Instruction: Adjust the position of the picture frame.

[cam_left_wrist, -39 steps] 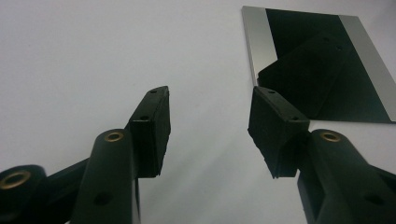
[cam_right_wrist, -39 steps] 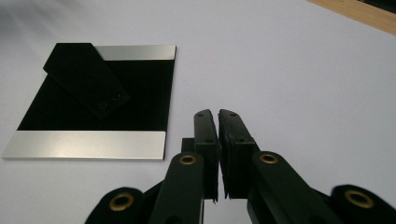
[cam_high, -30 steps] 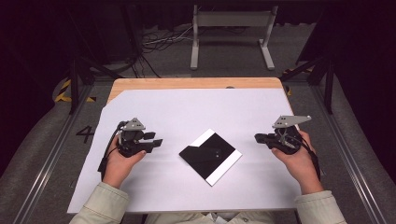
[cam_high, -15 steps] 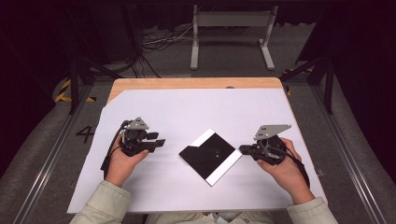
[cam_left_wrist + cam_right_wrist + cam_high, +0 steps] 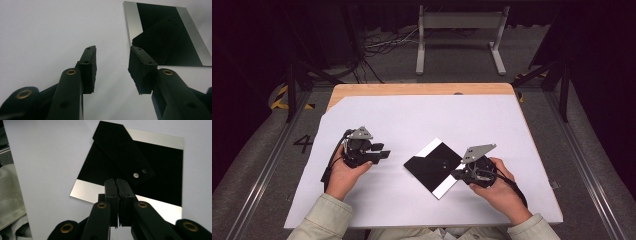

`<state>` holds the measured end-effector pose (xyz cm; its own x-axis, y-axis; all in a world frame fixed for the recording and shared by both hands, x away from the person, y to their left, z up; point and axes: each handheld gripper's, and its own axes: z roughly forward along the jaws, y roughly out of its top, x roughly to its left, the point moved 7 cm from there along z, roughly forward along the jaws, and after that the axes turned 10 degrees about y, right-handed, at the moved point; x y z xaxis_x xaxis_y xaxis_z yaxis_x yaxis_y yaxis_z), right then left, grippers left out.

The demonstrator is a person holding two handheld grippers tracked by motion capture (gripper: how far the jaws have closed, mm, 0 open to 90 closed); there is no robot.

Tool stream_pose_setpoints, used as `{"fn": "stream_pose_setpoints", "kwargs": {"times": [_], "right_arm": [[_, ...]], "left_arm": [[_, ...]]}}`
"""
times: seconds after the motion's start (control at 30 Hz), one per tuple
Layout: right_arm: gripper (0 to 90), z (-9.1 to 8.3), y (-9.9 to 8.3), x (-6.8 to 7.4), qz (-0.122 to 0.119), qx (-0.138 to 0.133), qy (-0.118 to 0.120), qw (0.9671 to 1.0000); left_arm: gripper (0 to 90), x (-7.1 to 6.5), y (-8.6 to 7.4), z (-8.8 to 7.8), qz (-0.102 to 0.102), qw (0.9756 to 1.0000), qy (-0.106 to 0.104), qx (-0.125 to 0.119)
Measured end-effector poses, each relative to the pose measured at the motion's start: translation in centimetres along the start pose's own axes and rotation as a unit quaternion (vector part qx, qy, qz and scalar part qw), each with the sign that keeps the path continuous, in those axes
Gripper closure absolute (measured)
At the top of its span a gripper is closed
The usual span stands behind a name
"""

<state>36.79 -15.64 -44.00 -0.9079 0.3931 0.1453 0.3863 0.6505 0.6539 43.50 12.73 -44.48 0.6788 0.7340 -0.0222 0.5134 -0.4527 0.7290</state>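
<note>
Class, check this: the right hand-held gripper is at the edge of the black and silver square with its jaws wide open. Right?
Not quite. The right hand-held gripper is at the black and silver square, but its jaws are shut, pressed together, as the right gripper view shows.

You've only got one readable mark here — a big "4" (image 5: 303,143) on the grey floor (image 5: 257,165), just left of the table (image 5: 422,89) — nothing else legible.

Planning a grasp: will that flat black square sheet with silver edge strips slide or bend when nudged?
The black square sheet with silver edge strips lies flat on smooth white paper, so it probably slides easily. Its straight, glossy edges suggest stiffness. Being thin, it looks hard to pinch.
</note>
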Motion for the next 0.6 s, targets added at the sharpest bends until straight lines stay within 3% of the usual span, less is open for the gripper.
{"fn": "stream_pose_setpoints", "kwargs": {"times": [0.3, 0.6], "right_arm": [[87.1, 2.1, -0.1, 1.4, -0.016, 0.019, 0.023, 0.9994], [86.7, 3.1, 0.1, 2.5, -0.028, 0.027, 0.031, 0.9988]], "left_arm": [[57.7, 0.0, -0.1, 0.1, -0.001, 1.0, -0.001, 0.002], [55.5, 0.0, -0.1, 0.3, 0.004, 1.0, 0.001, 0.006]]}}
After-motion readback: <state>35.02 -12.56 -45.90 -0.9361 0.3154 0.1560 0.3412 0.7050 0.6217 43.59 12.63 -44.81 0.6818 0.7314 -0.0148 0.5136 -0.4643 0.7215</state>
